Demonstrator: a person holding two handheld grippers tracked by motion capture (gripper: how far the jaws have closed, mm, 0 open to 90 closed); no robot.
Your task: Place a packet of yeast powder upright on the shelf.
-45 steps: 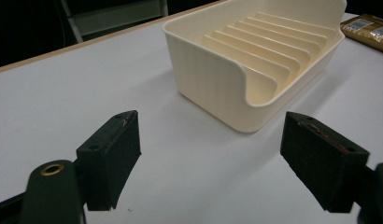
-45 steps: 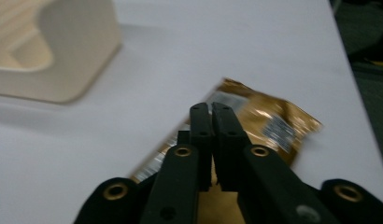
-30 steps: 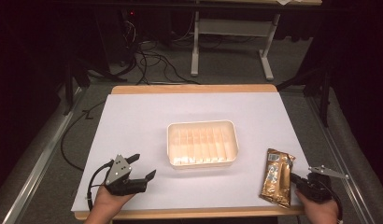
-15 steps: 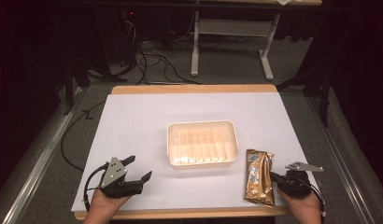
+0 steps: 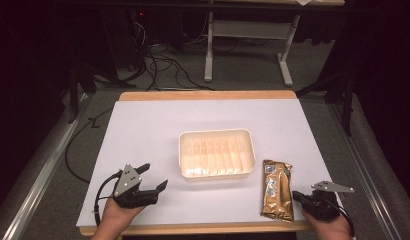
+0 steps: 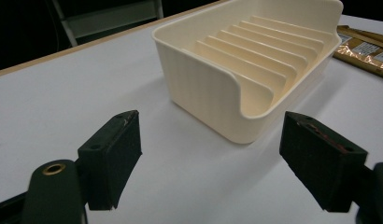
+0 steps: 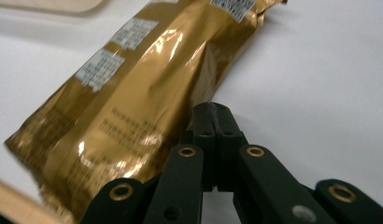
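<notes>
At the near right corner of the white bench (image 5: 158,130), a person's right hand (image 5: 329,226) comes in from the bottom edge, its back upward, holding the right gripper (image 5: 299,197) low and nearly level with the surface, pointed left toward a gold foil packet (image 5: 276,189). In the right gripper view the two black jaws are clenched together with nothing between them, their joined tips pressed up against the packet's (image 7: 133,98) long side edge. The packet lies flat on the bench, its length running away from the person, with small white labels on its face, just to the right of a cream plastic tray (image 5: 216,154) and slightly nearer the person than the tray. The tray sits at the middle of the bench and has upright ribs across its floor. At the near left, the left hand (image 5: 117,216) rests on the bench edge, holding the left gripper (image 5: 153,176) angled up and to the right toward the tray. In the left gripper view its jaws stand wide apart, released, with the tray's (image 6: 213,88) rounded corner ahead between them and well clear of the pads
</notes>
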